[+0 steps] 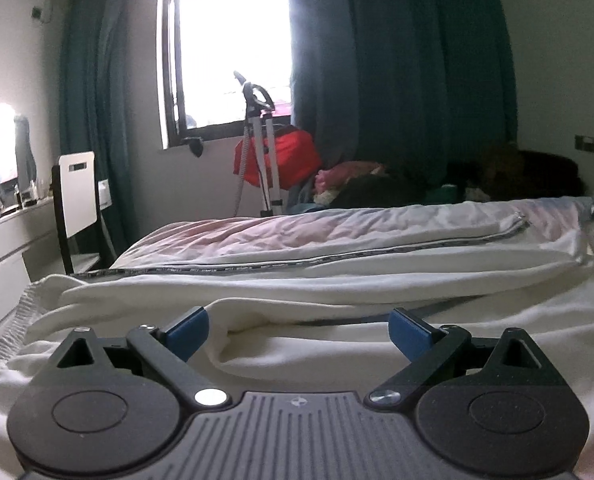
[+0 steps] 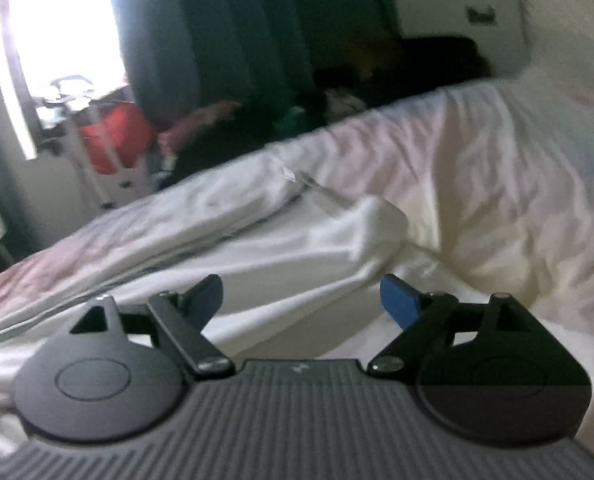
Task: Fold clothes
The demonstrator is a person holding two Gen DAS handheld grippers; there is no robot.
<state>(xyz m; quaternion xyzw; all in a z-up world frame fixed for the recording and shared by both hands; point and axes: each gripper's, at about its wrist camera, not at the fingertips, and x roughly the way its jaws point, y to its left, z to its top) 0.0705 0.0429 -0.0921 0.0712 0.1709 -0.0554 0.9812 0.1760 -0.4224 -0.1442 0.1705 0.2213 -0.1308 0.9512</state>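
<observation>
A: Where is the garment lying right now?

B: The white garment (image 1: 337, 280) is lying spread across the bed (image 1: 225, 232), running left to right, with a dark trimmed seam (image 1: 377, 256) along its far side and a ribbed hem (image 1: 17, 320) showing at the near left. In the right wrist view the same white garment (image 2: 317, 248) is bunching into a soft lump near the middle.

A: And the grippers?

B: The left gripper (image 1: 299, 334) is sitting low over a near fold, its blue pads (image 1: 187, 330) spread wide with nothing between them. The right gripper (image 2: 301, 300) is also standing wide apart and holding nothing; its view is tilting and blurring, so the finer creases are hard to read.

A: What is worrying you from here?

B: Several layers are stacking up in front of the left gripper. If the jaws are closing on that roll, they may be pinching only the top layer, or every layer at once, and the fold would come out crooked. I judge the right side riskier: that lump could be dragging the bedsheet (image 2: 477, 168) up with it, because both are pale and touching. Also, if the two grippers are lifting unevenly, the seam would be skewing instead of lying straight.

A: Anything nearby in the way?

B: The garment steamer stand (image 1: 263, 152) and red bag (image 1: 293, 160) are standing well apart, beyond the bed's far edge.
</observation>
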